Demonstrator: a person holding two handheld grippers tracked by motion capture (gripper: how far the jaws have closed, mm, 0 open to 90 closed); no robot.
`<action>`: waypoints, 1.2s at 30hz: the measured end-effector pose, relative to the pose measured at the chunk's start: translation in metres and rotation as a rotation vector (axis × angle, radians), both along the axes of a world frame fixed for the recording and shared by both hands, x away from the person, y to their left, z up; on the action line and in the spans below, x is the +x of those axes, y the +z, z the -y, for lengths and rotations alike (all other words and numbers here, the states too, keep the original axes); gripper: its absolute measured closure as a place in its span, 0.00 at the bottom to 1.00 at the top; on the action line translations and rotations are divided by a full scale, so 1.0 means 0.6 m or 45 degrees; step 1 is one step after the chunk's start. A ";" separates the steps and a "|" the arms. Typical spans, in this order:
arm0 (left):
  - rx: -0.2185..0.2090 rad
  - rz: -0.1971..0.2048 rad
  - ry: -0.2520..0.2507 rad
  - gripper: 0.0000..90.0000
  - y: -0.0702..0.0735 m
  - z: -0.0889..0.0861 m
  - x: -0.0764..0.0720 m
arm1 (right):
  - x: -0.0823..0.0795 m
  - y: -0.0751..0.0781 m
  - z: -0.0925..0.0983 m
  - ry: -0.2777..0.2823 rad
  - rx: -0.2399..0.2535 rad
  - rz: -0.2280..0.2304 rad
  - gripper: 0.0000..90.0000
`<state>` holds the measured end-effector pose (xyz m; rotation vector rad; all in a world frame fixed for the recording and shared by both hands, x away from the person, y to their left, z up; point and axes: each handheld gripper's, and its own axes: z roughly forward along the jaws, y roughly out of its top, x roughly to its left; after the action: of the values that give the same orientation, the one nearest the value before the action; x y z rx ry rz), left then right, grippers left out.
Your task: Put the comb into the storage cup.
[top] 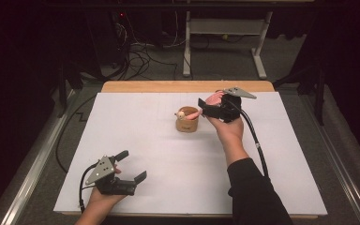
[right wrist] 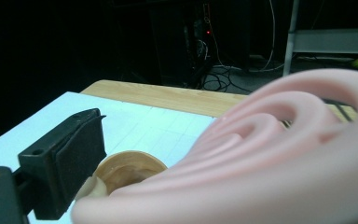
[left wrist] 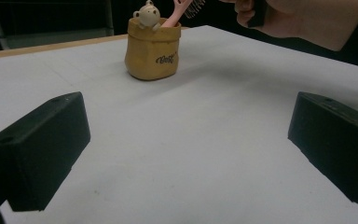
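At near-left of the white bench [top: 136,136], left gripper [top: 132,165] rests low, fingers [left wrist: 42,154] wide apart, nothing between them. Mid-bench stands a tan pouch-shaped cup [top: 187,120] with a small bear figure on its rim, a pink hairbrush [top: 191,115] leaning out of it toward the right. Right gripper [top: 204,108] hovers at the brush's upper end; fingers [right wrist: 63,158] spread, the brush between them, contact with the pads unclear.

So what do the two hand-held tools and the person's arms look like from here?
Both tools, left and right, are black, with blocky rectangular jaws. Each carries a grey three-cornered plate dotted with small holes and trails a black cable. The right arm wears a dark long sleeve.
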<state>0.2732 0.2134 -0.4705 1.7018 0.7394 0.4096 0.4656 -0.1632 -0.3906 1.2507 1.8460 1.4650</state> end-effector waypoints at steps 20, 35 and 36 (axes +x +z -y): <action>0.011 -0.006 0.007 0.00 0.000 0.002 0.003 | -0.031 0.004 0.024 0.006 -0.073 0.030 0.00; 0.053 -0.024 0.034 0.00 0.002 -0.002 0.009 | -0.100 -0.020 0.051 0.048 -0.127 0.042 0.00; 0.053 -0.027 0.039 0.00 0.002 -0.003 0.010 | -0.107 -0.027 0.054 0.052 -0.135 0.035 0.00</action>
<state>0.2792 0.2150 -0.4694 1.7378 0.7781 0.4309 0.4017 -0.1957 -0.4068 1.1436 1.9145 1.3795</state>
